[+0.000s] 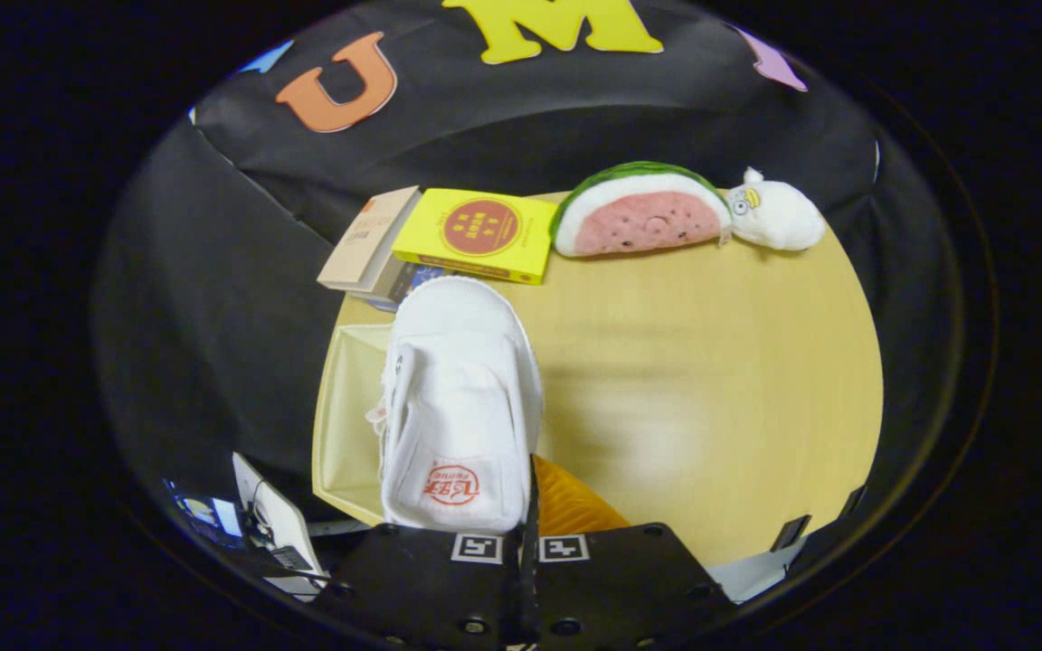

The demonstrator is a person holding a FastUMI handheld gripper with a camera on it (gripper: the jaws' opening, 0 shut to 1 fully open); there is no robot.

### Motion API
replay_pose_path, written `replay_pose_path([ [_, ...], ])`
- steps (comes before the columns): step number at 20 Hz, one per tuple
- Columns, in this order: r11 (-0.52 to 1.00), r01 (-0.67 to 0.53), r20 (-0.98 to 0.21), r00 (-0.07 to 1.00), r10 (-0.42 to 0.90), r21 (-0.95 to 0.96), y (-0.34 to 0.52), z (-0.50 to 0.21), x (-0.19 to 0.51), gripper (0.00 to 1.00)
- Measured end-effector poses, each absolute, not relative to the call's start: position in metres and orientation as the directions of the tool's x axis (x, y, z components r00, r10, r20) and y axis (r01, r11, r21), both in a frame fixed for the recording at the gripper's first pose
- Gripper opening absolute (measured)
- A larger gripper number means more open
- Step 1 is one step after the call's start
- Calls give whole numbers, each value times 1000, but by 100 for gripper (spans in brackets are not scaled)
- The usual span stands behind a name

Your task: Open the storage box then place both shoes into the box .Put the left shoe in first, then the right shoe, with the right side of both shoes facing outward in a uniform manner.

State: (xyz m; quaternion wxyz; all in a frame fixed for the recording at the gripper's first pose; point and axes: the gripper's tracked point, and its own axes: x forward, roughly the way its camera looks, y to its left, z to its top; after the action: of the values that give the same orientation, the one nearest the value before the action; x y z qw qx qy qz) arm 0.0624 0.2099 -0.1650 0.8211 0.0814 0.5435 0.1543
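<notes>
**Shoe pinched by the heel, hanging over the open box**

So right up close you've got the gripper, and its two fingers are pressed nearly together with barely a sliver of gap between them. They look clamped on the back edge of the shoe, somewhere around the heel rim, though the exact contact spot is hidden behind the fingers, so take that with a grain of salt.

The shoe is a white canvas one with a red logo on the tongue end nearest the camera. It points away from the gripper, toe out ahead, laces on its left side. Just to the right of the heel there's an orange bit poking out behind the fingers; can't tell what it belongs to.

Under and to the left of the shoe is the box, pale and translucent, open on top. The shoe covers its right part, and I honestly can't tell if the shoe is resting in it or held above it.

All of this sits on a light wood table, with a big bare stretch to the right of the shoe.

Past the toe, at the far edge: a tan book, a yellow book, then a watermelon plush and a small white plush touching it.
</notes>
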Motion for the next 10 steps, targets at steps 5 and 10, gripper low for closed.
replay_pose_path([
  [5, 939, -197, -869, 364, 336, 280, 287, -168, 67, 0],
  [10, 977, -116, -855, 473, 215, 181, 325, -194, 84, 0],
])
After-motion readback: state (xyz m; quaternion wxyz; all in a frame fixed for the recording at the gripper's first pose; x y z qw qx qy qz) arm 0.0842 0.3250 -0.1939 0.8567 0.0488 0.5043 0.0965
